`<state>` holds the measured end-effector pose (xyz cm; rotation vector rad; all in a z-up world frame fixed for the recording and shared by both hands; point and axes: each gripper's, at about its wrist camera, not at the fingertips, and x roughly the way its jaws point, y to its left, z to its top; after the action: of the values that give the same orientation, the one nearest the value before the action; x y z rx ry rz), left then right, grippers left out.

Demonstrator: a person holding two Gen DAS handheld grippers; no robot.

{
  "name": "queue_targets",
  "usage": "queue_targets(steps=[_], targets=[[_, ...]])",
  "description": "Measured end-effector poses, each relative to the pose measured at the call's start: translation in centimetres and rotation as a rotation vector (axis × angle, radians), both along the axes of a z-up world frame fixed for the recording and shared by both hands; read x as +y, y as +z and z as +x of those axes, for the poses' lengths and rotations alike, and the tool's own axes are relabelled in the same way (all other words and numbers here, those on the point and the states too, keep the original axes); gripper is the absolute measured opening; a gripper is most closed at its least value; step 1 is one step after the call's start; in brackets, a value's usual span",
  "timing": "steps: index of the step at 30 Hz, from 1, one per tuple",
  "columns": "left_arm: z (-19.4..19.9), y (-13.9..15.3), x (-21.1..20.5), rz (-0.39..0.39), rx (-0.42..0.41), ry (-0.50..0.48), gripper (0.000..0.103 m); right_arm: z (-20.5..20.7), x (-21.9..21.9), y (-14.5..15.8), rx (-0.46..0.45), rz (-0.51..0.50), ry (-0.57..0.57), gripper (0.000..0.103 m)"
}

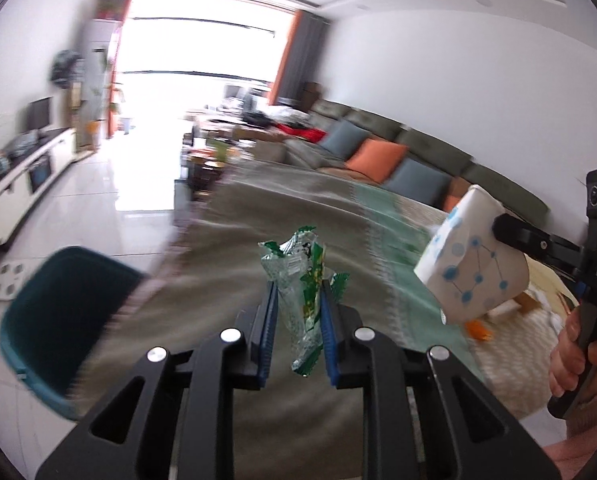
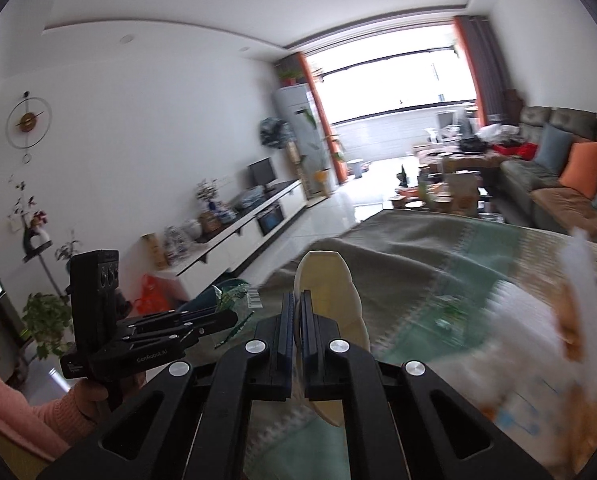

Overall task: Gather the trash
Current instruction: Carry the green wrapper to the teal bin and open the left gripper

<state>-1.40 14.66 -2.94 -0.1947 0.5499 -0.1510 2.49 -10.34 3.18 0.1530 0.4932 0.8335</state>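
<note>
crumpled green wrapper [image 1: 302, 284] upright above cloth-covered table, squashed white blue-dotted paper cup [image 1: 472, 264] tilted, teal bin [image 1: 58, 320] below

Right tongs [image 2: 297, 320] tight on flattened paper cup [image 2: 327, 300]

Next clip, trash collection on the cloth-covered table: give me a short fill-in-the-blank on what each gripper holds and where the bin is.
1. The left gripper is shut on a crumpled ____ snack wrapper.
2. The right gripper pinches the wall of a flattened paper ____.
3. In the left wrist view, the teal bin stands on the ____, beside the table.

Missing words: green; cup; floor
</note>
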Motion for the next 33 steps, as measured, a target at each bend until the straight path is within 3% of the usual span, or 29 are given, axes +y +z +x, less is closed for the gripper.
queue_targets(steps=[7,14,33], targets=[[-0.2,0.5,6.8,0.021,0.006,0.181,0.022,2.4,7.7,0.6,-0.007,-0.002,0.133,0.004],[0.7,0.2,10.9,0.049,0.042,0.293,0.022,4.4,14.4,0.9,-0.003,-0.013,0.226,0.004],[2.7,-4.8,15.7,0.02,0.194,0.374,0.024,8.5,25.4,-3.1,0.139,-0.135,0.279,0.004]])
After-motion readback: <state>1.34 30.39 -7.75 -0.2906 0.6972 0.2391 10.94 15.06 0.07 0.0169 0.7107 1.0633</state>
